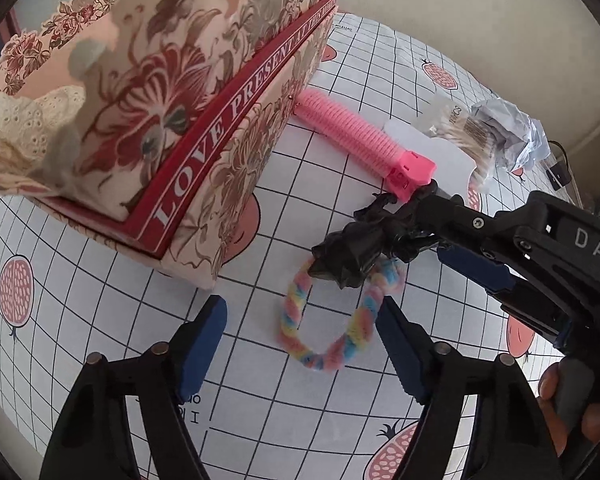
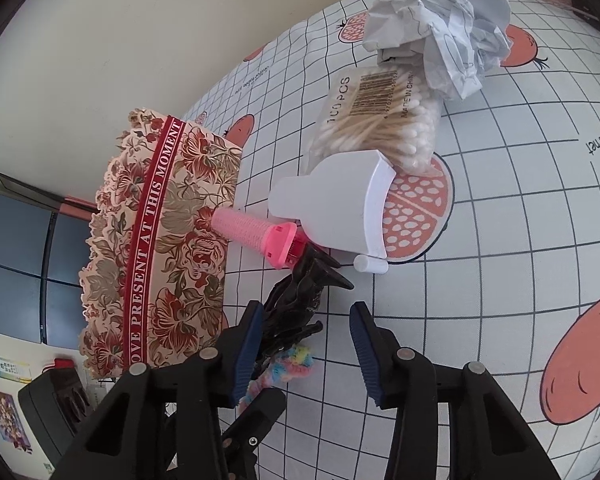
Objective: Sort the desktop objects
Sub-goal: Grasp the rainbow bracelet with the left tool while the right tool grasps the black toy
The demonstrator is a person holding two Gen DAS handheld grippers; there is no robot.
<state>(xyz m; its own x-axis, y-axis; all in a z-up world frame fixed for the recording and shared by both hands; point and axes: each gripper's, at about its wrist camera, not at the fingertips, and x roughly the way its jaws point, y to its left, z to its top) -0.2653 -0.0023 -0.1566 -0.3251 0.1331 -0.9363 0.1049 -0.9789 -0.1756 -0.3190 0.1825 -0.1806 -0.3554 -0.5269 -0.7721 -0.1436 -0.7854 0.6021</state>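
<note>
A pastel braided hair tie lies flat on the checked tablecloth. My left gripper stands open over it; its right finger sits against the tie's right side and its left finger is well clear. A black crumpled item rests across the tie's far edge. My right gripper comes in from the right, jaws either side of it. In the right wrist view the black item lies against the left finger of my right gripper, with a gap to the other finger. The hair tie peeks out below.
A floral paper box marked "LOVE PRESENT" stands just left of the grippers. Behind lie a pink hair roller, a white plastic piece, a bag of cotton swabs and crumpled paper. Bare cloth spreads to the right.
</note>
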